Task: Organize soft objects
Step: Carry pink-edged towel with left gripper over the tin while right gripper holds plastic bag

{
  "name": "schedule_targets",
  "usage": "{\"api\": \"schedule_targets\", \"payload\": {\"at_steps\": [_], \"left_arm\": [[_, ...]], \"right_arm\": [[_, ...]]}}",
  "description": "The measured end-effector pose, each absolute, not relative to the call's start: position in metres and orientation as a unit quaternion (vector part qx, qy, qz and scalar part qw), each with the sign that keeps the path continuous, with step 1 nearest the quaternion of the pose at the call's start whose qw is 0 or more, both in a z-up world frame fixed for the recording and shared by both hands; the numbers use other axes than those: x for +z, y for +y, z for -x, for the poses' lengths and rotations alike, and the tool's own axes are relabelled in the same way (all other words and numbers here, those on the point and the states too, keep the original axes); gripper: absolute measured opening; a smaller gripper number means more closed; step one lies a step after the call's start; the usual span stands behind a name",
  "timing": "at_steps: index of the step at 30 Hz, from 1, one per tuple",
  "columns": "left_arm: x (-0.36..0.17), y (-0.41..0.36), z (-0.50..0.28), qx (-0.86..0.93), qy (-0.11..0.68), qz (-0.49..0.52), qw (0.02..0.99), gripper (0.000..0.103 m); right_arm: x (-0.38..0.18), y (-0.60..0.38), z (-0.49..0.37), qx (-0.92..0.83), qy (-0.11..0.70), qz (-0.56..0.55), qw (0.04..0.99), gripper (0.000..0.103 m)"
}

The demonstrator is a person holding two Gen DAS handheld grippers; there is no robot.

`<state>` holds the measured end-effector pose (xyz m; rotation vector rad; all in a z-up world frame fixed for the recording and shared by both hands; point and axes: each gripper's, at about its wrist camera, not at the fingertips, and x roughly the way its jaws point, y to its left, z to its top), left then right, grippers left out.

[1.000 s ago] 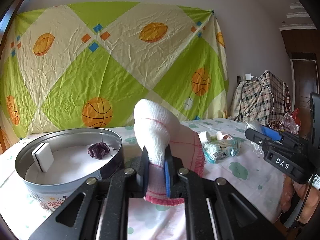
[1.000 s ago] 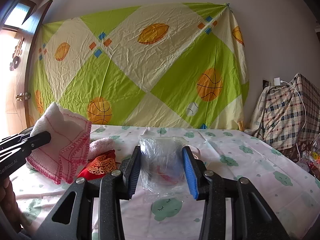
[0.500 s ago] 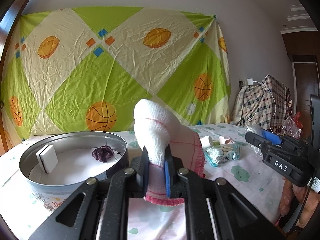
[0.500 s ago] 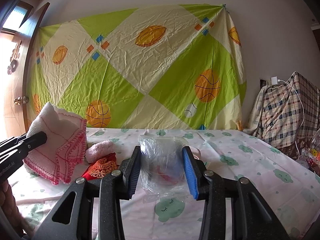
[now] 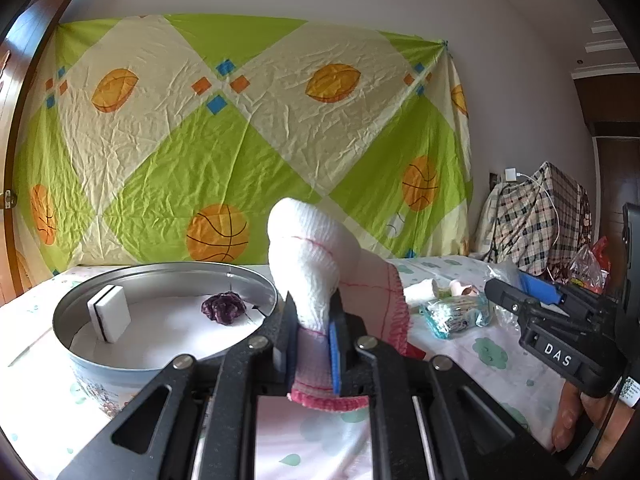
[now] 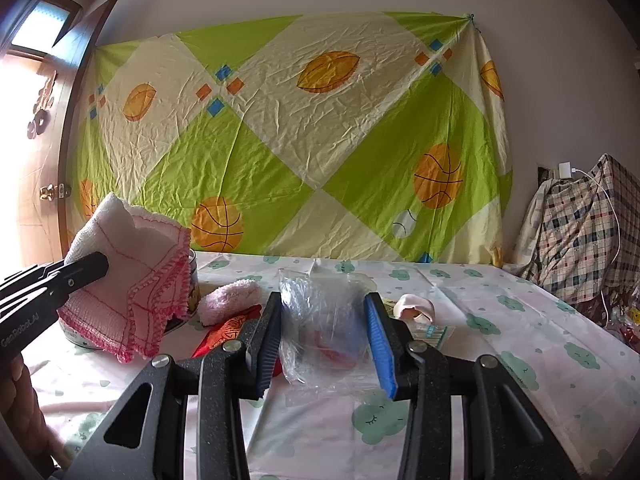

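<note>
A sponge point(image 5: 109, 313) and a crumpled lump point(image 5: 223, 307) are sitting inside the tin point(image 5: 100, 364), which is standing left of a packet point(image 5: 454, 314) on the table point(image 5: 504, 364).

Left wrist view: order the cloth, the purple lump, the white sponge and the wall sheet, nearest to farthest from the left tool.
1. Cloth: clamped in the left tool.
2. Purple lump: in the tin, just left.
3. White sponge: in the tin, far left wall.
4. Wall sheet: behind the table.

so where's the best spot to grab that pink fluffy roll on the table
Probably across the middle of the pink fluffy roll, coming from above. It lies on its side on the table, long and rounded, with a red pouch against its near edge.
</note>
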<state>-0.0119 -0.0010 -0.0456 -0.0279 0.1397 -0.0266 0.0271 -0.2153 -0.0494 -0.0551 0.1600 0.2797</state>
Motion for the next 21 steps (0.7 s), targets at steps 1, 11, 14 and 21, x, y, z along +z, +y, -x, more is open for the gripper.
{"api": "schedule_targets", "payload": {"at_steps": [1, 11, 14, 21], "left_arm": [[-0.045, 0.001, 0.013, -0.011, 0.069, 0.015, 0.997, 0.01], [-0.045, 0.019, 0.017, 0.011, 0.064, 0.024, 0.998, 0.01], [-0.045, 0.023, 0.017, 0.015, 0.062, 0.026, 0.998, 0.01], [-0.045, 0.031, 0.02, 0.025, 0.058, 0.033, 0.997, 0.01]], "right_arm": [[-0.049, -0.214, -0.027, 0.141, 0.08, 0.028, 0.986, 0.043], [-0.05, -0.192, -0.022, 0.162, 0.079, 0.038, 0.983, 0.043], [-0.05, -0.184, -0.02, 0.17, 0.079, 0.043, 0.981, 0.043], [-0.051, -0.172, -0.017, 0.184, 0.081, 0.048, 0.978, 0.043]]}}
